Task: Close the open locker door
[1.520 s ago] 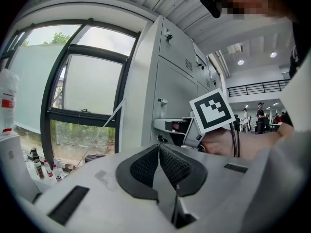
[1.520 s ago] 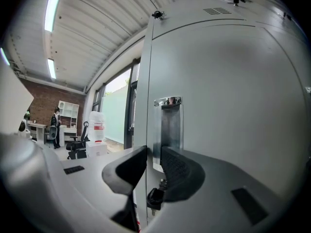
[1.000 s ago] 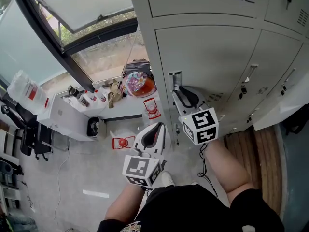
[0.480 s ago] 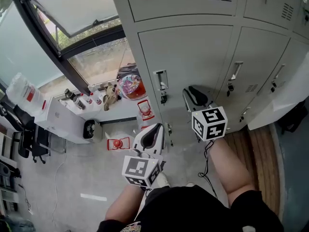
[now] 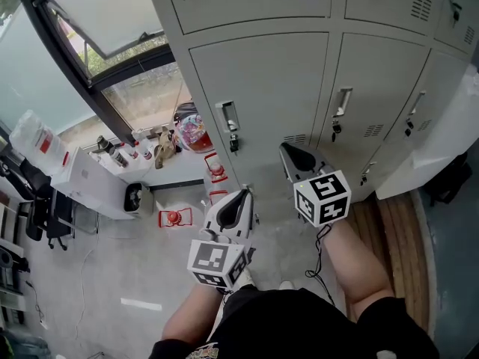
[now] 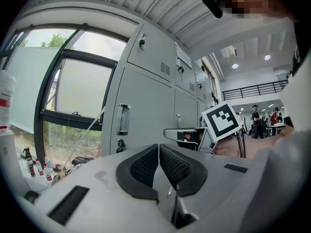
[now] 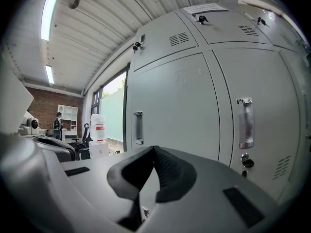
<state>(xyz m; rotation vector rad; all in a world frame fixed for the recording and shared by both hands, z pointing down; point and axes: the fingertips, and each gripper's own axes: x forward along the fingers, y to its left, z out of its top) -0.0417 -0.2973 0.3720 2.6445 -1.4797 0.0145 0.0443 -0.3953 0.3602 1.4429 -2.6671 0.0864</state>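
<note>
The bank of grey lockers fills the top of the head view. The locker door (image 5: 262, 103) with the chrome handle (image 5: 229, 117) lies flush with its neighbours. My right gripper (image 5: 290, 150) hangs apart from the door, below and right of that handle. Its jaws have just been closing and are shut with nothing between them (image 7: 154, 152). It faces the same door (image 7: 175, 106) and handle (image 7: 138, 127). My left gripper (image 5: 243, 195) is lower and further left, also shut and empty (image 6: 159, 149), with the handle (image 6: 123, 119) ahead of it.
A white panel (image 5: 449, 140) juts out at the right edge. Left of the lockers are a bag of colourful items (image 5: 191, 133), red objects (image 5: 172, 217) on the floor, a white box (image 5: 90, 178) with bottles, and a chair (image 5: 41, 215) below the window.
The right gripper has drawn back from the door's handle toward the person, and its jaws have closed. The left gripper kept its place in view while the lockers shifted left.
</note>
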